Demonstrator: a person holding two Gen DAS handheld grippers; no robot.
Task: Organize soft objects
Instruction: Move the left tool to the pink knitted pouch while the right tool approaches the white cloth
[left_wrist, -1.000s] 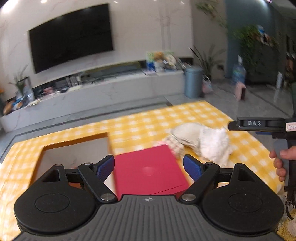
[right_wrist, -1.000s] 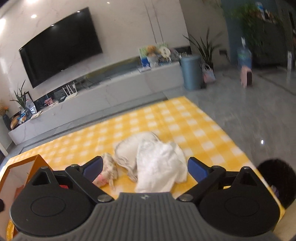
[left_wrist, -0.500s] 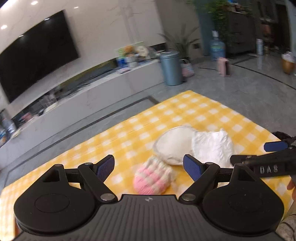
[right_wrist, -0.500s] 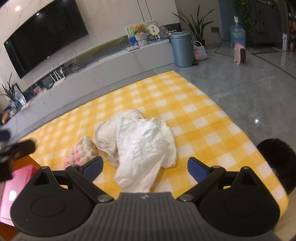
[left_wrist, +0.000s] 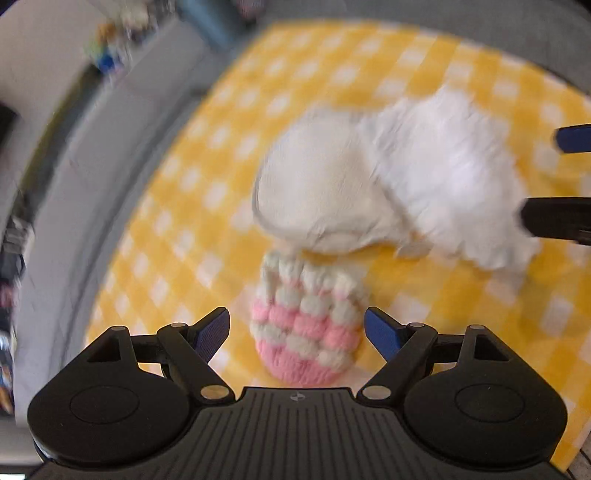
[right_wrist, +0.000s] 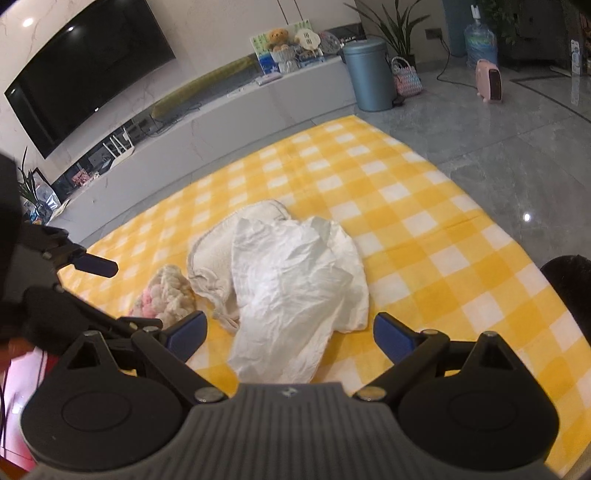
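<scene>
Left tongs (left_wrist: 297, 334) released, blue pads spread wide, hovering right over the knit piece (left_wrist: 308, 325); nothing gripped. Left wrist view is motion-blurred.

Knit piece: chunky bobble yarn, pink and cream stripes, rounded pouch shape, pink band at the near end, cream at the far end. Lies on the yellow-and-white checked cloth (right_wrist: 424, 206) covering the bench, its far end touching or tucked just under the cream fabric (left_wrist: 314, 192); can't tell which.

Cream fabric: thick, terry-like, rounded with a stitched rim, partly overlapped by the white cloth (right_wrist: 295, 288) on the side away from the knit piece.

White cloth: thin, crumpled, creased all over, irregular outline, lying flat on the checked cloth, touching the cream fabric.

Right tongs (right_wrist: 290, 330) released, pads well apart, empty, just in front of the near edge of the white cloth. In the right wrist view the knit piece (right_wrist: 166, 295) sits left of the cream fabric (right_wrist: 214, 254), with the left tongs (right_wrist: 96, 266) next to it.

Beyond the checked cloth: black TV (right_wrist: 88, 70) on the wall, blue-grey bin (right_wrist: 369, 74) on the floor.
</scene>
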